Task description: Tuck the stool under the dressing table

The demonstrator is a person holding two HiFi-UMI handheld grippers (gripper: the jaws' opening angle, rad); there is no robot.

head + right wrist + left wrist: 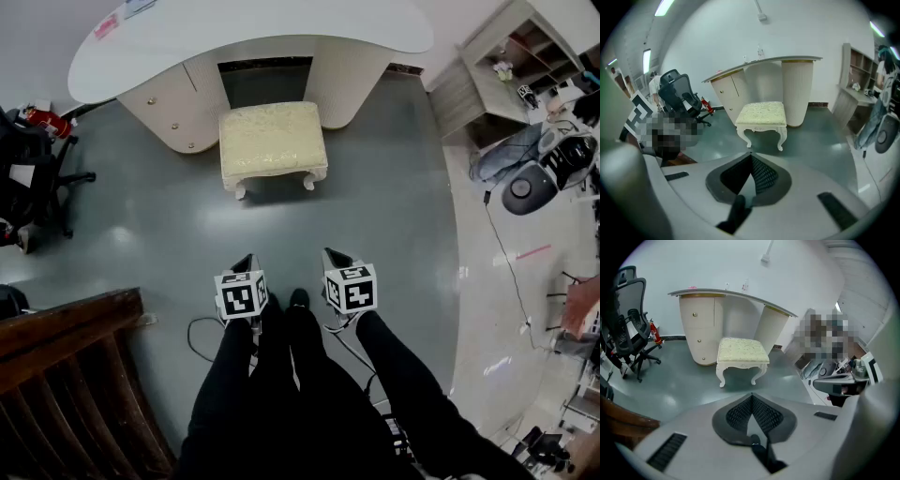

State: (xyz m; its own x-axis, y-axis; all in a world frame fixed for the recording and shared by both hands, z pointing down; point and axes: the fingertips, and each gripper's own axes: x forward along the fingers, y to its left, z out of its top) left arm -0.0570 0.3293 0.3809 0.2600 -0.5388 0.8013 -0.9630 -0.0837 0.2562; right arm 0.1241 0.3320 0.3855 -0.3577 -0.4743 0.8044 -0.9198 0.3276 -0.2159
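Observation:
The cream cushioned stool with white curved legs stands on the grey floor in front of the white dressing table, its back edge at the knee opening. The left gripper view shows the stool and table straight ahead, and the right gripper view shows the same stool and table. My left gripper and right gripper are held side by side close to my body, well short of the stool. Both are shut with nothing in them, the left jaws and right jaws meeting at a point.
A black office chair and a red fire extinguisher stand at the left. Dark wooden furniture fills the near left. A shelf unit and assorted equipment are at the right. A cable lies by my feet.

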